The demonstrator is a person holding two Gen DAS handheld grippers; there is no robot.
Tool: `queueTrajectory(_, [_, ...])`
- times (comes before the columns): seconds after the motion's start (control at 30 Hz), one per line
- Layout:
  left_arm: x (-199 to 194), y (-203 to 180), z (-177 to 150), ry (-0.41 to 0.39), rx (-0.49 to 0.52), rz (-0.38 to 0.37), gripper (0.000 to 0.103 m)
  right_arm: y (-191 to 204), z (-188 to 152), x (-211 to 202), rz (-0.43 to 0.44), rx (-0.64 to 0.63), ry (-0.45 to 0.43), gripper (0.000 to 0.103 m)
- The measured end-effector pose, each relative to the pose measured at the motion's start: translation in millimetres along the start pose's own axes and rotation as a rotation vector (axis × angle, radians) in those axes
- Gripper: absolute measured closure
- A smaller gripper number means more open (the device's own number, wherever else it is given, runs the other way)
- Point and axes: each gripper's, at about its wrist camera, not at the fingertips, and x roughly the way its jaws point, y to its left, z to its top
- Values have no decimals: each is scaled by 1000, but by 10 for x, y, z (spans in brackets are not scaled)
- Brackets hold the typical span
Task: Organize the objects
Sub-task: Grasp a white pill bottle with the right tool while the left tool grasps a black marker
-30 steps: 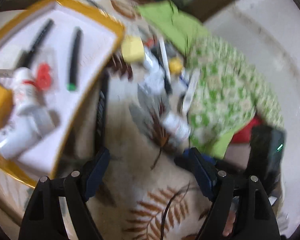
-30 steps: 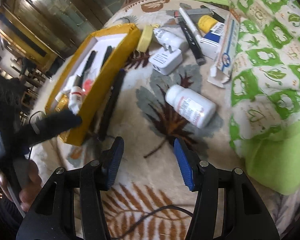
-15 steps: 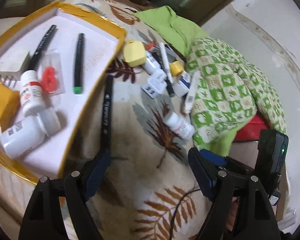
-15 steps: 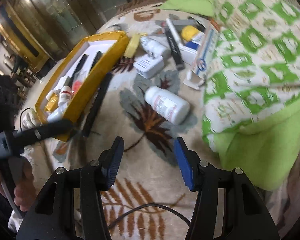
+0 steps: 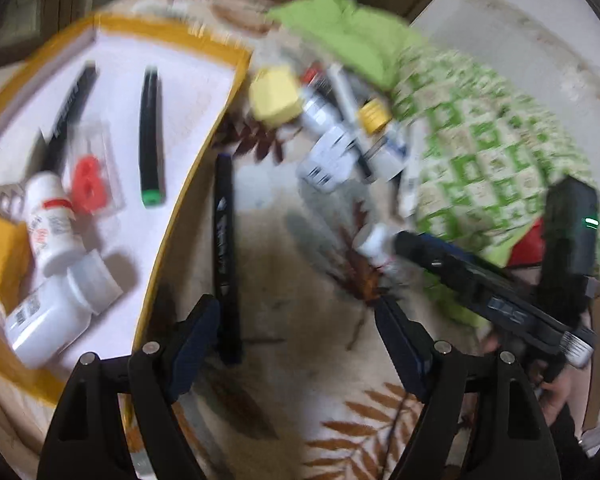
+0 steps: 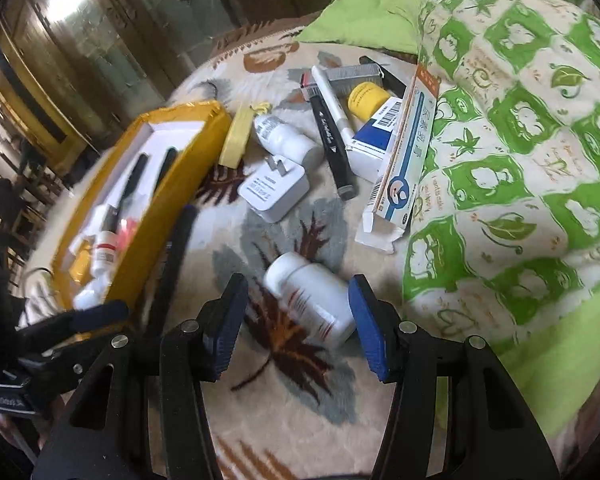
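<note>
With pens and bottles already in the yellow box (image 6: 204,136) at my ten o'clock, my right claw (image 6: 296,320) straddles the white bottle (image 6: 312,300) unclamped, my left claw (image 5: 296,336) gapes empty beside the black marker (image 5: 225,248), and clutter remains at twelve.

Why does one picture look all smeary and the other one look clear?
Left wrist view: smeared by motion blur, so the yellow box and the black pen beside it look streaky. Right wrist view: much sharper; print shows on the white bottle and white plug, with window glare at the top left. Both views bend round at the edges.
</note>
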Motion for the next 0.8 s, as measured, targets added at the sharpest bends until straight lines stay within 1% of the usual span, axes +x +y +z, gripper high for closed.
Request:
queueTrajectory(0.03, [50,34,29,19,-12,21,24,0,2,29,3,5,8,50])
queueTrajectory(0.1, [59,-19,103,27,19,34,24,-3,-19,54,28,22,12,50])
queueTrajectory(0.17, [142,-3,217,73,-1,82,25,16,-54,94,13,14,21,50])
queueTrajectory(0.23, [176,-26,292,111,-5,75,26,30,-80,140,-7,6,36,50])
queueTrajectory(0.3, [259,-53,330,164,6,73,26,11,-89,154,3,11,42,50])
queueTrajectory(0.37, [306,-71,337,184,17,102,26,-17,-86,153,3,16,45,50])
queueTrajectory(0.43, [332,-82,364,201,12,104,26,-54,-69,151,6,27,48,50])
queueTrajectory(0.5, [388,-99,416,238,17,145,35,-77,-51,156,4,37,50,50])
queueTrajectory(0.57, [462,-99,471,271,38,208,54,-91,-34,165,-9,42,56,50])
queueTrajectory(0.63, [490,-85,497,277,43,237,57,-97,-19,168,-25,43,55,50])
queueTrajectory(0.73, [475,-99,466,244,59,237,57,-106,-4,177,-28,47,60,50])
queueTrajectory(0.77, [466,-113,431,223,77,245,60,-107,-6,188,-28,46,65,50])
queueTrajectory(0.8, [460,-125,395,208,95,253,69,-104,-10,202,-36,44,71,50])
